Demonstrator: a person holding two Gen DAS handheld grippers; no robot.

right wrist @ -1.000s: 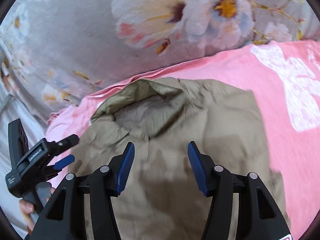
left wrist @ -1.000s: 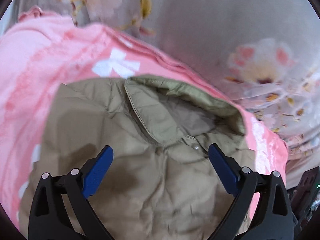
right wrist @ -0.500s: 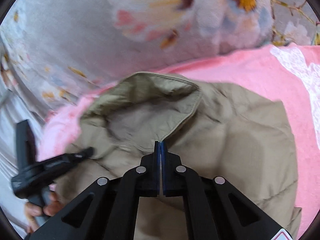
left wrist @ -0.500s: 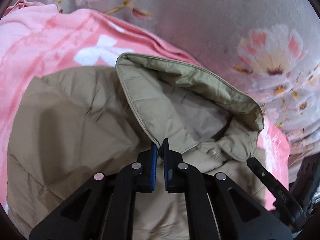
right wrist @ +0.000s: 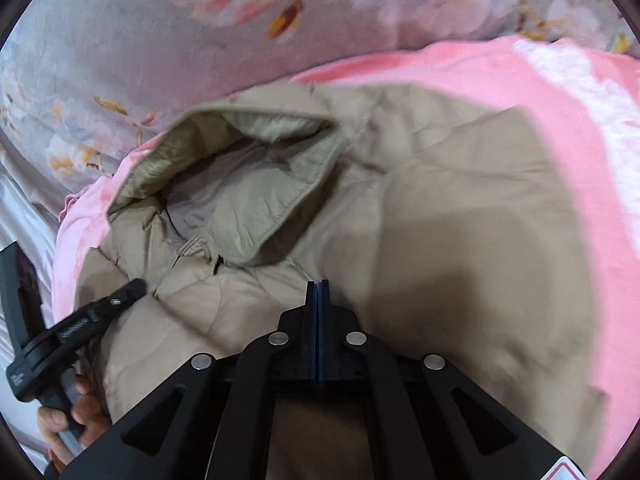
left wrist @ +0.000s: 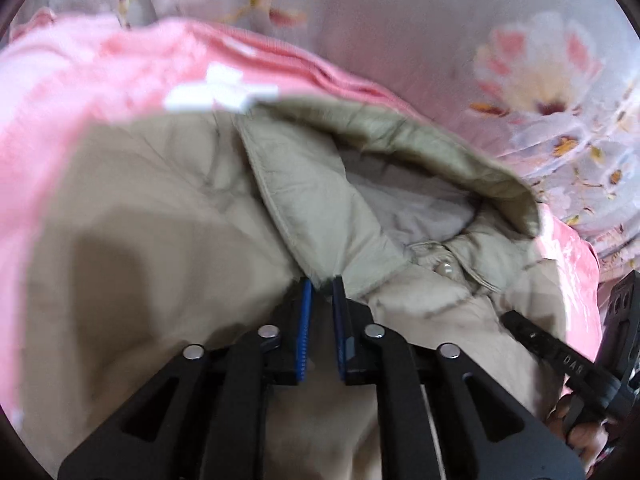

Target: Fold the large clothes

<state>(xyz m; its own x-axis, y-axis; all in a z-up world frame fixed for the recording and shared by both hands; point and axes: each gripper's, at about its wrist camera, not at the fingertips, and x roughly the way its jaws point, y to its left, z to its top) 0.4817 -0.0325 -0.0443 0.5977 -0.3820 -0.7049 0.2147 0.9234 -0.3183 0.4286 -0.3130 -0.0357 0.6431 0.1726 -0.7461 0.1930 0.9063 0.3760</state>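
- Left wrist view: the left gripper [left wrist: 320, 286] pinches the collar edge of a khaki padded jacket [left wrist: 160, 240], its jaws nearly closed on the fabric; the jacket lies on a pink blanket [left wrist: 80, 80].
- Right wrist view: the right gripper [right wrist: 318, 286], jaws pressed fully together, sits at the jacket's chest below the collar [right wrist: 272, 208]; whether fabric is caught cannot be told.

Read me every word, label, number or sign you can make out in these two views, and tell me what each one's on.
"DA": raised letters on the right gripper, seen from the left wrist view; the rest is blurred.
White lettering on the left gripper: too blurred to read.
Red-edged sticker on the right gripper's body: cut off, unreadable.
White shapes on the pink blanket: pattern, no legible letters.
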